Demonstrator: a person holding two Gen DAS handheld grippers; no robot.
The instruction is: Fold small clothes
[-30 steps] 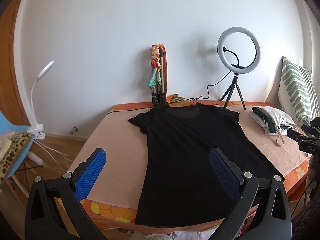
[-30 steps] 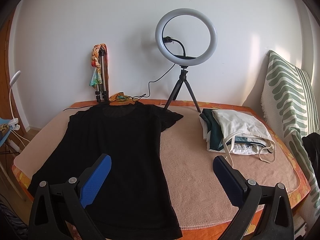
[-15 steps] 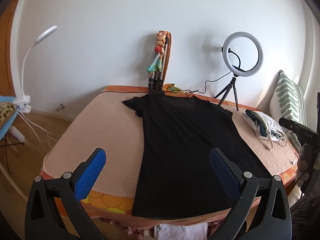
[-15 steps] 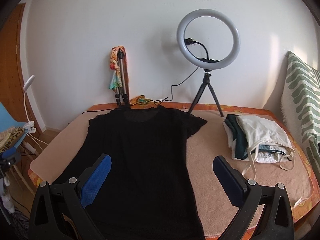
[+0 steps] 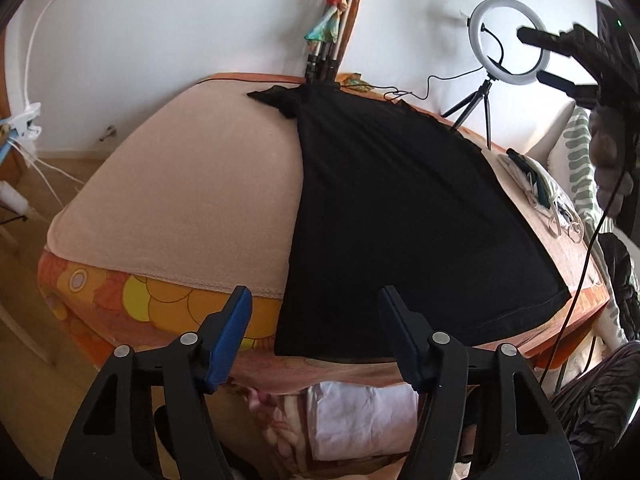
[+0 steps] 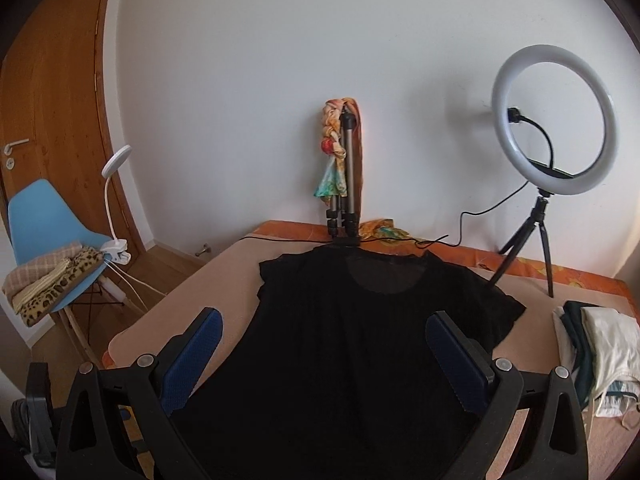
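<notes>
Soft daylight from the right, sharp centre, fisheye-bent edges with dark corners.

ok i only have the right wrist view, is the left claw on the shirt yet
Observer: Not yet. The left claw is open and its jaws have just been closing. The left hem corner of the shirt shows in the gap, and the pads look clear of it.
Operator: is the hem flat
Observer: Yes, it lies flat, right along the front edge of the bed.
Operator: anything by the other corner
Observer: A thin black cable hangs just past the right hem corner.
</notes>
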